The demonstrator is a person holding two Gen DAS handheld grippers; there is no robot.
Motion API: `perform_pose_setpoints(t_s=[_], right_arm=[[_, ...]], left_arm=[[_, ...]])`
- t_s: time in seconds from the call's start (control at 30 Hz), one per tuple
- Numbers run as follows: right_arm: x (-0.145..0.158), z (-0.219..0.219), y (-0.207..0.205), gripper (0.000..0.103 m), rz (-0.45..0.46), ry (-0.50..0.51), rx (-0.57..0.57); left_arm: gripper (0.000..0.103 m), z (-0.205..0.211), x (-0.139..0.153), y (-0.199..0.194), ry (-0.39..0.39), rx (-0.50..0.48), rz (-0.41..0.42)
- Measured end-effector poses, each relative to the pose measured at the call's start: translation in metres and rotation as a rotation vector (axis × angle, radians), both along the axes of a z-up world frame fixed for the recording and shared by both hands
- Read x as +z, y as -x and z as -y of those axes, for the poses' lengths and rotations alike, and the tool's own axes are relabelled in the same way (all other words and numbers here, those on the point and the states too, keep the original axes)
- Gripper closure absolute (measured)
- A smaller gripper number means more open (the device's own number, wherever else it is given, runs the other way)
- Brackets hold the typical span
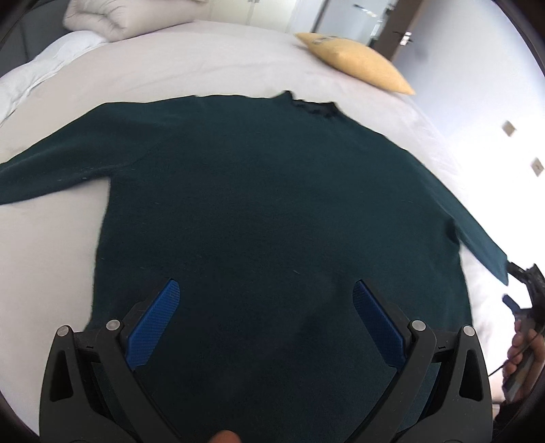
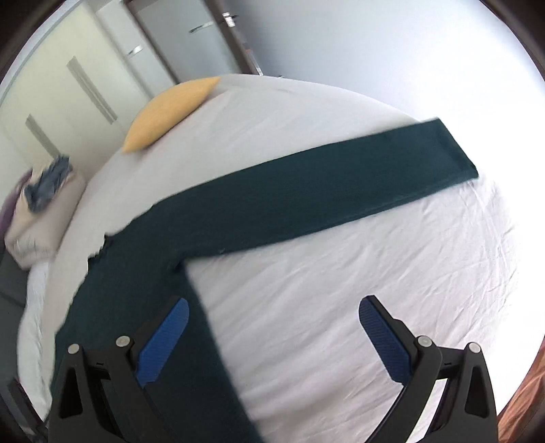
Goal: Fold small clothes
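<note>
A dark green long-sleeved sweater (image 1: 272, 204) lies flat on a white bed sheet (image 1: 47, 259), both sleeves spread out to the sides, neck at the far edge. My left gripper (image 1: 265, 293) hovers open over the sweater's lower body, its blue pads wide apart and nothing between them. In the right wrist view the sweater (image 2: 272, 201) shows its body side edge and one sleeve stretching to the right. My right gripper (image 2: 274, 310) is open above that side edge, one finger over the fabric and the other over bare sheet.
A yellow cushion (image 1: 357, 63) rests on the bed beyond the sweater's neck. White pillows (image 1: 98, 17) lie at the far left. A hand holding the other gripper (image 1: 524, 344) shows at the right edge. Blue clothing (image 2: 47, 182) sits on a pillow at the left.
</note>
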State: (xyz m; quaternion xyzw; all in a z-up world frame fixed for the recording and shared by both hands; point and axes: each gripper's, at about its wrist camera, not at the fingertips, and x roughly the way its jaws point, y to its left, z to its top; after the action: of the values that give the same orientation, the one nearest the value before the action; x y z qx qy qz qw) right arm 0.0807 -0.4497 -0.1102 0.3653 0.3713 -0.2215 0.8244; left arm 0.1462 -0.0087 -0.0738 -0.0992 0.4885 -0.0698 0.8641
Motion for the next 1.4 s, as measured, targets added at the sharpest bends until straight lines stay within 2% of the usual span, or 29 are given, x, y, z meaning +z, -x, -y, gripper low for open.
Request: perform_pose_setpoints(t_s=[0.1, 0.17, 0.27, 0.43, 0.57, 0.67, 0.77, 0.83, 0.93, 1.07, 1.2, 1.3, 1.4], right_arm=[[-0.023, 0.066, 0.02, 0.0, 0.096, -0.198, -0.121], [-0.033, 0.096, 0.032, 0.001, 0.17, -0.293, -0.183], [-0.03, 0.12, 0.04, 0.002, 0.235, -0.314, -0.233], [-0.036, 0.151, 0.043, 0.002, 0.308, -0.368, -0.294], [-0.034, 0.163, 0.041, 0.003, 0.368, -0.374, -0.316], [-0.034, 0.166, 0.044, 0.013, 0.406, -0.377, -0.356], [-0.037, 0.167, 0.044, 0.034, 0.406, -0.364, -0.355], [-0.042, 0.17, 0.047, 0.056, 0.391, -0.364, -0.351], [-0.037, 0.168, 0.042, 0.071, 0.34, -0.317, -0.355], [-0.004, 0.142, 0.013, 0.075, 0.274, -0.181, -0.287], [0.042, 0.085, -0.043, 0.079, 0.235, -0.047, -0.113], [0.072, 0.01, -0.104, 0.08, 0.214, 0.054, 0.096], [0.083, -0.089, -0.158, 0.081, 0.19, 0.132, 0.33]], left_arm=[[0.0, -0.006, -0.004, -0.016, 0.024, 0.022, 0.017], [0.0, -0.005, -0.006, -0.029, 0.03, 0.017, 0.023], [0.0, 0.001, -0.006, -0.046, 0.028, 0.009, 0.039], [0.0, 0.021, 0.008, -0.068, 0.0, -0.001, 0.113], [0.0, 0.038, 0.022, -0.064, -0.026, -0.041, 0.175], [0.0, 0.051, 0.023, -0.066, -0.066, -0.062, 0.195], [0.0, 0.056, 0.022, -0.065, 0.001, -0.105, 0.189], [0.0, 0.059, 0.019, -0.068, 0.014, -0.116, 0.178], [0.0, 0.064, 0.014, -0.073, 0.011, -0.135, 0.165], [0.0, 0.06, 0.007, -0.085, 0.031, -0.134, 0.112], [0.0, 0.043, 0.001, -0.096, 0.125, -0.11, 0.064], [0.0, 0.033, 0.001, -0.102, 0.186, -0.107, 0.051], [0.0, 0.021, 0.003, -0.111, 0.27, -0.108, 0.038]])
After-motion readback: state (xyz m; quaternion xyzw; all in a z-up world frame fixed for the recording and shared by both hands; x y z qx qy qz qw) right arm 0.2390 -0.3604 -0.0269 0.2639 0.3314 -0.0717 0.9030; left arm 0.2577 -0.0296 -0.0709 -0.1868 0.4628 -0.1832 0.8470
